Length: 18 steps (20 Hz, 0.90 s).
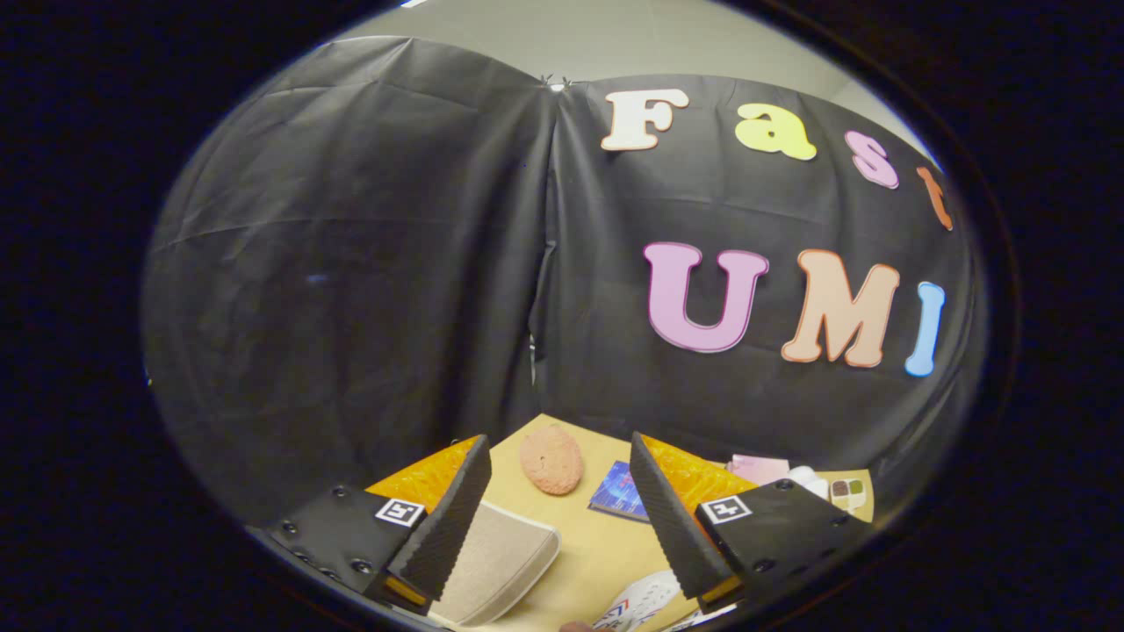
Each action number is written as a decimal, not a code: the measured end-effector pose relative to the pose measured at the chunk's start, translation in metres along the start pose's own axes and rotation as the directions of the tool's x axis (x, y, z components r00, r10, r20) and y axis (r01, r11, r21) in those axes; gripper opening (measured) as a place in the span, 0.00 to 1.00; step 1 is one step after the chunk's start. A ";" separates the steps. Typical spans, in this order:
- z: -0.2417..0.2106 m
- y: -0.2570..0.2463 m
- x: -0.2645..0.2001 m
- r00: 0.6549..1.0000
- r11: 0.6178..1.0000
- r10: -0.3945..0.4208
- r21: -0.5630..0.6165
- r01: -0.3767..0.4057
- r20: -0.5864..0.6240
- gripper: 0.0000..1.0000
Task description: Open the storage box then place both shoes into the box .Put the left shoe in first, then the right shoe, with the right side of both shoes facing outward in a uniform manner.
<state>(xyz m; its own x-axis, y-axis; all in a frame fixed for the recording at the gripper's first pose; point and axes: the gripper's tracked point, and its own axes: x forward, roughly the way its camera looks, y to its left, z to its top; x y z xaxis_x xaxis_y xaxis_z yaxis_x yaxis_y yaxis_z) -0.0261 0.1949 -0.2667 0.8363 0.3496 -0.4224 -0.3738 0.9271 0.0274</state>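
The tongs (559,478) stand wide open with nothing between their fingers, held above the table (597,544). A beige storage box (496,562) with its lid on lies just beside the left finger. A white shoe (645,601) peeks out at the near edge, by the right finger. Beyond the fingers, near the far edge, lie a pink rough lump (551,459) and a blue card (619,493).
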 end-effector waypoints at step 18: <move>-0.223 0.031 0.051 0.919 0.912 0.199 0.406 -0.047 -0.341 0.97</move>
<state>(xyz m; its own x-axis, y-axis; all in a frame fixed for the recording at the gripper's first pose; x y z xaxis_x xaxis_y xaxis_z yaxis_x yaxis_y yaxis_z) -0.0838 0.2112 -0.4893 0.5567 0.4598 -0.6919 -0.2172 0.8845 0.4130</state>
